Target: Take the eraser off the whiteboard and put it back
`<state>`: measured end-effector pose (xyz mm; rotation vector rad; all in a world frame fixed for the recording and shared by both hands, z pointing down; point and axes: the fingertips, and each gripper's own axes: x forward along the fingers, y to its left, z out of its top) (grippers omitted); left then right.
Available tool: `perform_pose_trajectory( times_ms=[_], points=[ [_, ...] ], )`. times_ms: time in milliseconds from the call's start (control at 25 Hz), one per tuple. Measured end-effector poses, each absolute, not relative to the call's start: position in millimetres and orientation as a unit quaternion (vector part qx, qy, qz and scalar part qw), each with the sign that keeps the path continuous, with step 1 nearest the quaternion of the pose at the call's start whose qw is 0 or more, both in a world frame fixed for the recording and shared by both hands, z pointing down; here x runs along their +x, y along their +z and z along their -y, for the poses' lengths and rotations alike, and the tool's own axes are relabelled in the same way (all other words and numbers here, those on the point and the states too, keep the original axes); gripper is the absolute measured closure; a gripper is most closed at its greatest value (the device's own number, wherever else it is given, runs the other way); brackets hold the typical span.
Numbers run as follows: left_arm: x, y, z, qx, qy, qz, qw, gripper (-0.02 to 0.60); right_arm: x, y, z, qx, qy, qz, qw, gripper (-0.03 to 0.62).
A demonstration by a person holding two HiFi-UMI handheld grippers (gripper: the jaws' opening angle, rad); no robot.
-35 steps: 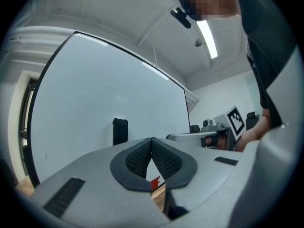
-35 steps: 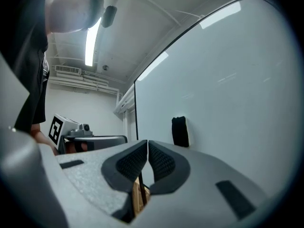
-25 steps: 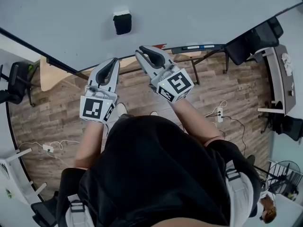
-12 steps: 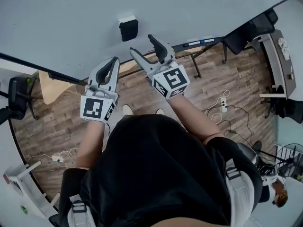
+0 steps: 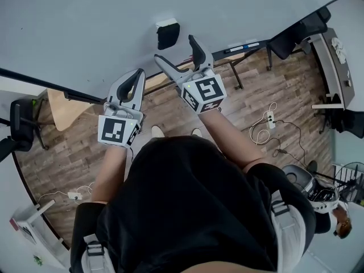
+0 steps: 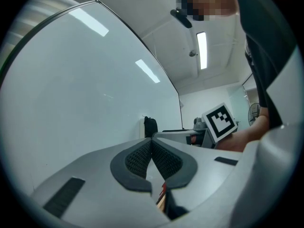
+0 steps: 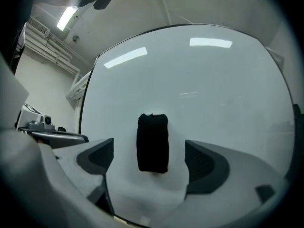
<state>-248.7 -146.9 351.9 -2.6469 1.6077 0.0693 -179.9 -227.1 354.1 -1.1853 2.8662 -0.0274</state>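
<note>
The black eraser [image 5: 167, 34] with a white back sticks to the whiteboard [image 5: 85, 16]. My right gripper [image 5: 174, 49] points at it from just below, and its jaws have just been opening wide. In the right gripper view the eraser [image 7: 153, 143] stands upright on the board between the spread fingers [image 7: 97, 158], which do not touch it. My left gripper [image 5: 133, 79] hangs to the left of it, shut and empty. The left gripper view shows the shut left gripper [image 6: 152, 146], the eraser [image 6: 150, 126] far off, and the right gripper's marker cube [image 6: 219, 121].
A tray [image 5: 244, 45] with markers runs along the board's lower edge at the right. Black office chairs [image 5: 296, 36] and a desk [image 5: 335, 67] stand at the right, and another chair [image 5: 17, 124] at the left. Cables and power strips [image 5: 267, 121] lie on the wooden floor.
The right gripper's jaws went from shut to wide open. Both grippers drew nearer to the whiteboard, and the eraser now sits closer to the right gripper's tips.
</note>
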Motion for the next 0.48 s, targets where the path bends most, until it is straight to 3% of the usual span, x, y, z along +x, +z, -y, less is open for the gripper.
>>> perform_pose_trajectory(
  times_ms=[480],
  points=[
    [-268,358,153,-0.869,0.024,-0.494,0.016,0.586,-192,354,247,-0.442,0.0,-0.897,0.028,0.149]
  ],
)
